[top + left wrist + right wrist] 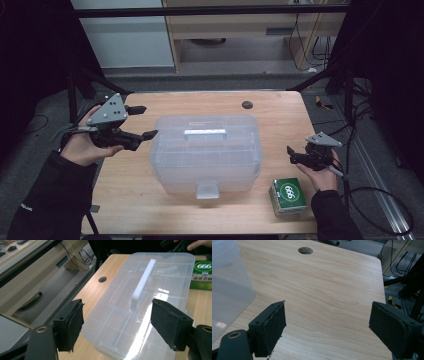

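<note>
My left gripper (144,121) hung with its jaws wide apart just beside the left end of the clear plastic box (206,152), holding nothing. That box sat mid-desk (280,107), lid closed; beyond it, my right gripper (295,155) was also spread and empty, near the green carton (288,196).

In the high view, the middle of the frame is being occupied by a plastic box (206,152), which is resting on the table (165,102). A handle (204,133) is lying along its lid. At the lower right of the frame, a small carton (288,196) is sitting on the table, near the box but apart from it. The left gripper (142,121) is being held at the left of the box, just beside it, and the right gripper (291,154) at the right, above the carton. A round hole (247,104) is lying behind the box, toward the upper middle.
</note>
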A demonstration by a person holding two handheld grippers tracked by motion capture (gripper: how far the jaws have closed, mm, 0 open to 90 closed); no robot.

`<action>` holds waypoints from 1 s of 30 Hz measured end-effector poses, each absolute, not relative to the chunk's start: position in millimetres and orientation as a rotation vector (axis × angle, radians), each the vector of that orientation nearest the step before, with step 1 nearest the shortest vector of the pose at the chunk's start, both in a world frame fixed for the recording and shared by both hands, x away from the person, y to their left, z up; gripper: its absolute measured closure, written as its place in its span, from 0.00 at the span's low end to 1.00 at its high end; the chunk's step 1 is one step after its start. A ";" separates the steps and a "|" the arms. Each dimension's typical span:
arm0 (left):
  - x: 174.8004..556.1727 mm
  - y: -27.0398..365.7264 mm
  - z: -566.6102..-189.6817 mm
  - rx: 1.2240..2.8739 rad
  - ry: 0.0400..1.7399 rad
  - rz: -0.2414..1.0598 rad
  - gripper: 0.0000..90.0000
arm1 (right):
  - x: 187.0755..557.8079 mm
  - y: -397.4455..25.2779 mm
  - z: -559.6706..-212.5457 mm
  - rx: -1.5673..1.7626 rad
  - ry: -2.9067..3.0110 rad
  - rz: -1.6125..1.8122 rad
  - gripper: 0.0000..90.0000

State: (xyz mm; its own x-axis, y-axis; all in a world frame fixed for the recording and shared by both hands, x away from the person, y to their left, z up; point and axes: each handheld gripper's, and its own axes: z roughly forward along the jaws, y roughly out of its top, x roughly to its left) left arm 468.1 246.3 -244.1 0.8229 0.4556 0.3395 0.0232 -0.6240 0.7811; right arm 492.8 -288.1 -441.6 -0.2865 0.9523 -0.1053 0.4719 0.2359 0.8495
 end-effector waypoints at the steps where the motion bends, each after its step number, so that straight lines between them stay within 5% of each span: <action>1: 468.1 246.3 -244.1 2.169 0.350 0.663 0.28 | 492.8 -288.1 -441.6 1.305 1.869 0.956 0.16; 30: 464.6 189.5 -255.8 2.349 0.205 0.834 0.29 | 494.3 -286.6 -444.9 1.328 1.899 0.928 0.17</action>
